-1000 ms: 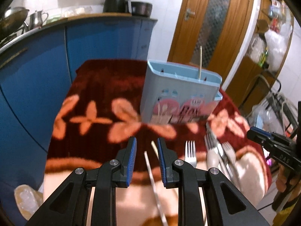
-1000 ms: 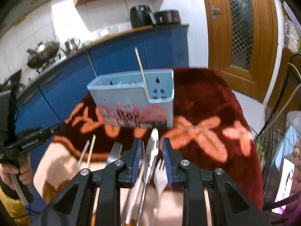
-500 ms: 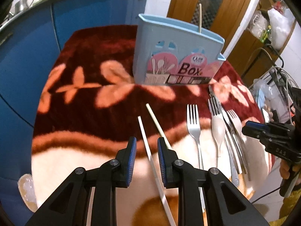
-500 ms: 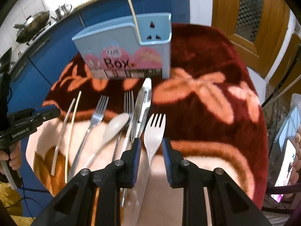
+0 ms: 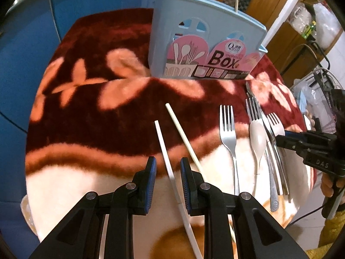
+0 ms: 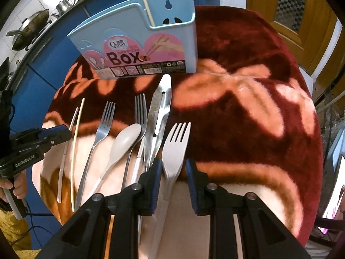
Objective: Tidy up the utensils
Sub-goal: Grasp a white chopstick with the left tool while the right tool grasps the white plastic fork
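right tool (image 6: 172, 169) open astride white plastic fork (image 6: 175, 149), handle running back btwn jaws, tines toward chopsticks box (image 6: 138, 43); left tool (image 5: 167, 172) open over white chopstick (image 5: 167, 161)

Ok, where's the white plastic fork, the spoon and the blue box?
white plastic fork (image 6: 175, 149): right wrist view, on its wide neck.
spoon (image 6: 126, 140): right wrist view, on its bowl.
blue chopsticks box (image 5: 163, 30): left wrist view, on its front wall.

Left gripper (image 5: 167, 168), right gripper (image 6: 173, 170) agape
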`<state>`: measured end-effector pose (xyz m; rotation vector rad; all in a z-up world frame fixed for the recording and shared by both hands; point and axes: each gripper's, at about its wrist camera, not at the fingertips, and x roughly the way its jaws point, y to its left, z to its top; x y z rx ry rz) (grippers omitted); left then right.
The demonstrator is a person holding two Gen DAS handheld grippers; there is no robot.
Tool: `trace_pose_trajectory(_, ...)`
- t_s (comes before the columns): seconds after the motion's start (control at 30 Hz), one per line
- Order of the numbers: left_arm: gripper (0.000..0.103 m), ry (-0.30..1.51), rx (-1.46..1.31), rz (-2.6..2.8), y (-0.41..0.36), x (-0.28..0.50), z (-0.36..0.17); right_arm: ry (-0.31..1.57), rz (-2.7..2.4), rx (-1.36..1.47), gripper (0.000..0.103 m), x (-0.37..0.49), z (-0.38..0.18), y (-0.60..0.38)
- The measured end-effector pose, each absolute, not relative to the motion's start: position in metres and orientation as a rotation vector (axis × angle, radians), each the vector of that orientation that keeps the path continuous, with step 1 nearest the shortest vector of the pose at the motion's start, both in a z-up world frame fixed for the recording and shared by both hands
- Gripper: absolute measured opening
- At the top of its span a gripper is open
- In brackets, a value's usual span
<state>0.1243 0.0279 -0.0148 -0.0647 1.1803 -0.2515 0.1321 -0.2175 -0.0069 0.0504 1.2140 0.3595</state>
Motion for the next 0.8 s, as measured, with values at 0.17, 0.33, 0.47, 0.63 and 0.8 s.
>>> trace_pose_trajectory(0.17, 0.023, 1.219, -0.083, -0.292, 0.026, 0.129, -0.019, 1.245, 0.374, 0.069, 0.026, 0.14, -0.009, -0.22)
trace_pose_trajectory(0.33, 0.02, 1.218, -0.086, -0.297, 0.026, 0.131, -0.021, 1.256, 0.405, 0.106, 0.026, 0.148, -0.012, -0.224)
trace_pose_trajectory(0.47, 0.01, 1.208, -0.068, -0.277, 0.024, 0.131, -0.022, 1.239, 0.41, 0.092, 0.024, 0.145, -0.011, -0.225)
trace_pose_trajectory(0.63, 0.007, 1.182, -0.139, -0.276, 0.032, 0.128, -0.021, 1.196, 0.39, 0.074, 0.006, 0.138, -0.009, -0.227)
trace_pose_trajectory(0.8, 0.006, 1.108, -0.162, -0.307, 0.031, 0.119, -0.016, 1.158, 0.397, 0.137, 0.006, 0.13, -0.007, -0.232)
